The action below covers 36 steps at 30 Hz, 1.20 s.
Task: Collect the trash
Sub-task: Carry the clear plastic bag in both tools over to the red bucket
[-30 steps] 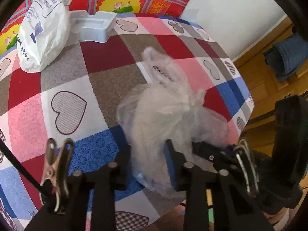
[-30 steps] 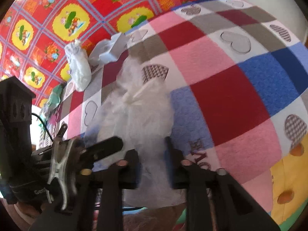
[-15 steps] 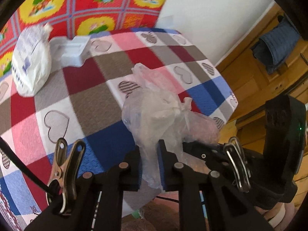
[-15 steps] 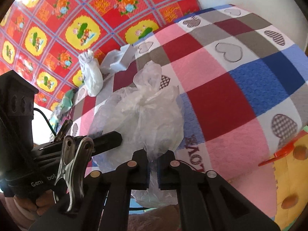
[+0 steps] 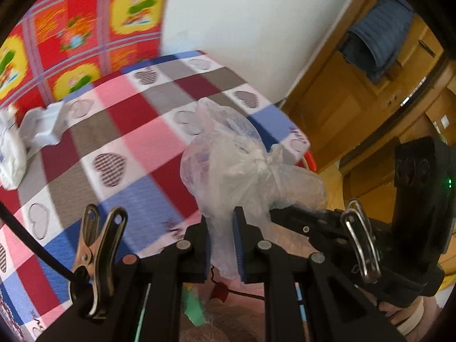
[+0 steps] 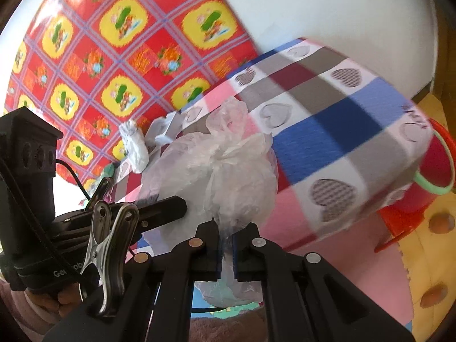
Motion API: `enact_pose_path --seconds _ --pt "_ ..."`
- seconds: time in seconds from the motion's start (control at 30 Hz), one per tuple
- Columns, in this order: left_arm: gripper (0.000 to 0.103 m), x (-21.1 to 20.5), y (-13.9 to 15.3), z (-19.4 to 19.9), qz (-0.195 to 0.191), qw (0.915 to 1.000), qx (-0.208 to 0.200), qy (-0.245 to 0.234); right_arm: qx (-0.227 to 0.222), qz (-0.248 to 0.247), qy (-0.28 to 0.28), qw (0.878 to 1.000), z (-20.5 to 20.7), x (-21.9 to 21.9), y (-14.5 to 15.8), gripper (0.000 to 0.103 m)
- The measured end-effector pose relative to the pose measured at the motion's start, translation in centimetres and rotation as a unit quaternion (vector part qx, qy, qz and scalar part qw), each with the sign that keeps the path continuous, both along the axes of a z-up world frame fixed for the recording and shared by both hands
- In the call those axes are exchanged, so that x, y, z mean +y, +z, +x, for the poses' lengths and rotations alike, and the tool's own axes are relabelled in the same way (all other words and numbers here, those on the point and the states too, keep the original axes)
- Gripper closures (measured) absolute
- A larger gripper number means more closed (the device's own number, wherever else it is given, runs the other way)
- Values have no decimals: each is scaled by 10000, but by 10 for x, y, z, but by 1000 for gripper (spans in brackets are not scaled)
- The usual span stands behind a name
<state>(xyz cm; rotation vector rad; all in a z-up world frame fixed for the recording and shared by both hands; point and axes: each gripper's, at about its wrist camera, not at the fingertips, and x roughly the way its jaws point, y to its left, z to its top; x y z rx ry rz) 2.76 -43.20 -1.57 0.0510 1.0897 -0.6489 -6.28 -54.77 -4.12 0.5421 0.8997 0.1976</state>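
The knotted translucent plastic bag (image 5: 245,171) is gripped by both sets of jaws, left gripper (image 5: 222,245) and right gripper (image 6: 225,248) closed on its film, and held clear above the heart-patterned checked surface (image 5: 119,131); left to collect, it is judged: the white printed bag (image 5: 10,154) and white foam tray (image 5: 42,128); a red bucket (image 6: 427,176) is seen beside the surface.
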Motion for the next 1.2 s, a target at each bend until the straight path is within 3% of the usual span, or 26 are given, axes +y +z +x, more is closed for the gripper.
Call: enact_pose_path --seconds 0.67,1.2 --pt "89 -164 6 -54 52 9953 -219 -940 -242 -26 -923 9954 -72 -165 23 97" --pt "89 -289 -9 -35 -35 9865 -104 -1632 -213 -39 -1730 9847 -85 -269 15 97"
